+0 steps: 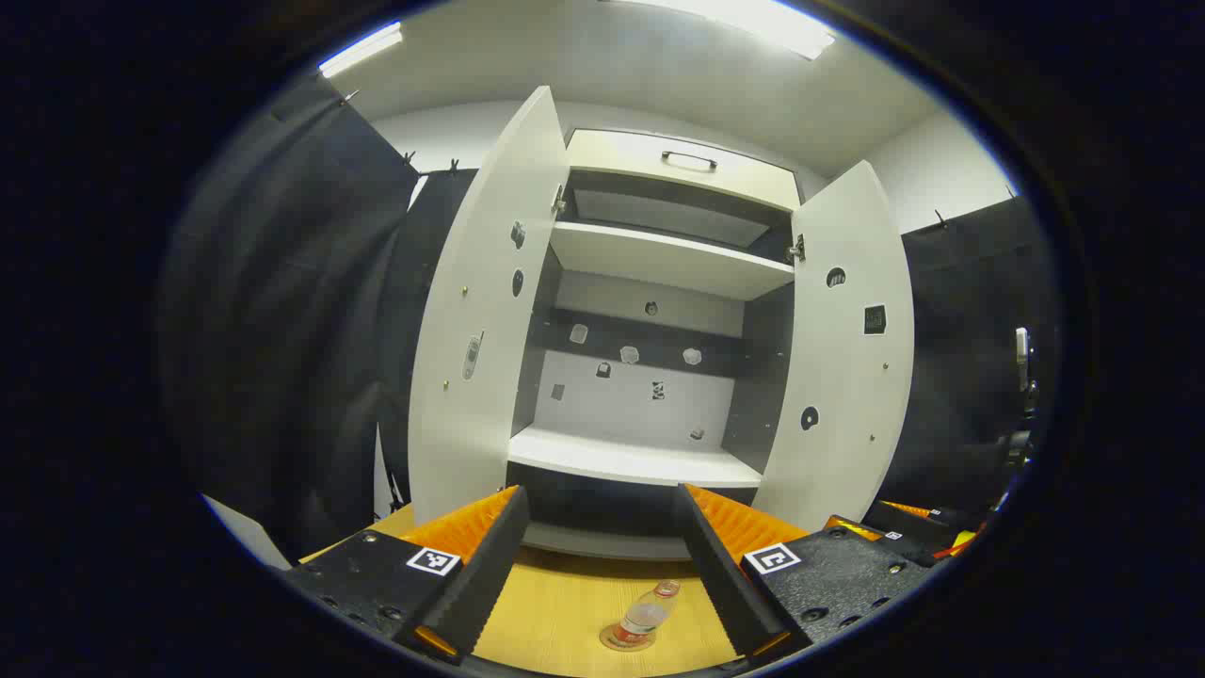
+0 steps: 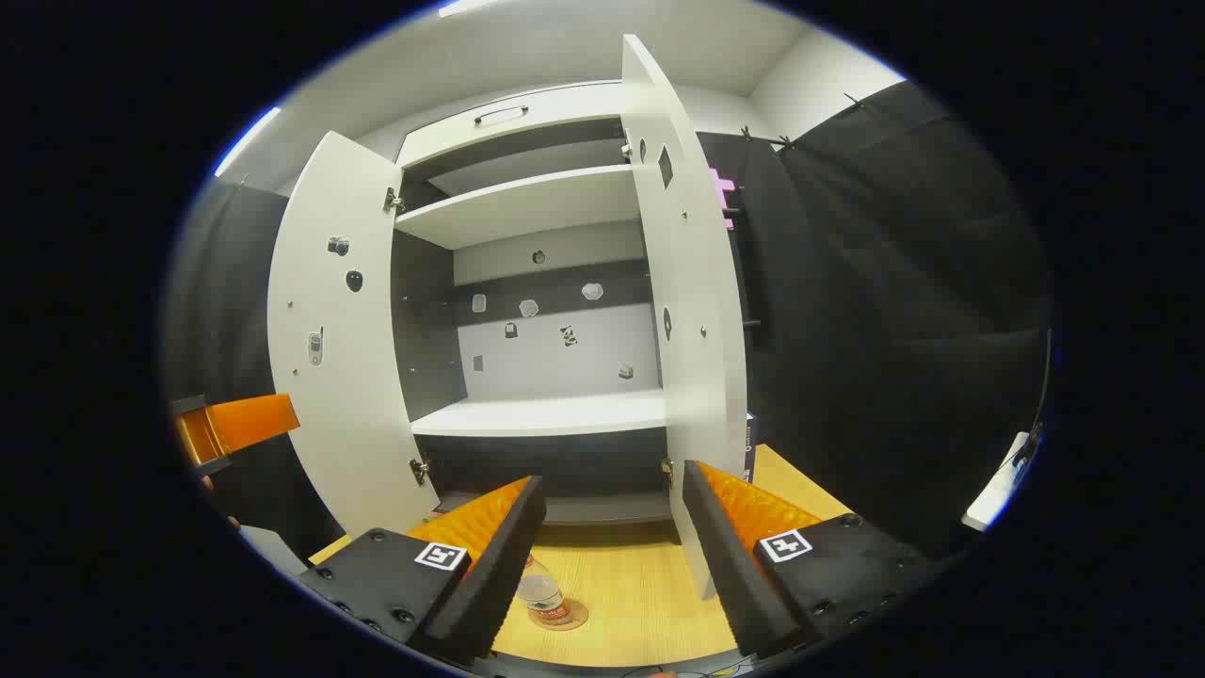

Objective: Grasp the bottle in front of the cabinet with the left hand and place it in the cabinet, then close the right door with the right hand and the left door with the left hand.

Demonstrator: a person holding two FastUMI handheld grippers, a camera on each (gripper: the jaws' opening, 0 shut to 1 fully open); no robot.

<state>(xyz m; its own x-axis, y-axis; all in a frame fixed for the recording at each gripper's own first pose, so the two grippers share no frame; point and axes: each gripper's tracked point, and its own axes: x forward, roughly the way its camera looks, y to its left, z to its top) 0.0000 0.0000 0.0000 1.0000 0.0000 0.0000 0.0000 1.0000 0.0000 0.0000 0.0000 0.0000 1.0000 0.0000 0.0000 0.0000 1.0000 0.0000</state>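
A clear plastic bottle (image 1: 645,617) with a red cap stands upright on a round coaster on the wooden table (image 1: 555,603), in front of the white cabinet (image 1: 650,264). Both doors are wide open: left door (image 1: 480,311), right door (image 1: 843,348). My left gripper (image 1: 599,494) is open above the bottle and apart from it. In the right gripper view the bottle (image 2: 543,591) is partly hidden behind a finger of my open right gripper (image 2: 612,476). That gripper sits near the right door (image 2: 692,282), seen almost edge-on. The left gripper's finger (image 2: 235,424) shows beyond the left door (image 2: 339,330).
The cabinet's lower shelf (image 1: 631,457) is bare, with an upper shelf (image 1: 668,259) and a handled drawer front (image 1: 687,160) above. Small stickers dot the back panel and the doors. Black cloth walls flank the cabinet. A white object (image 2: 998,494) sits at the far right.
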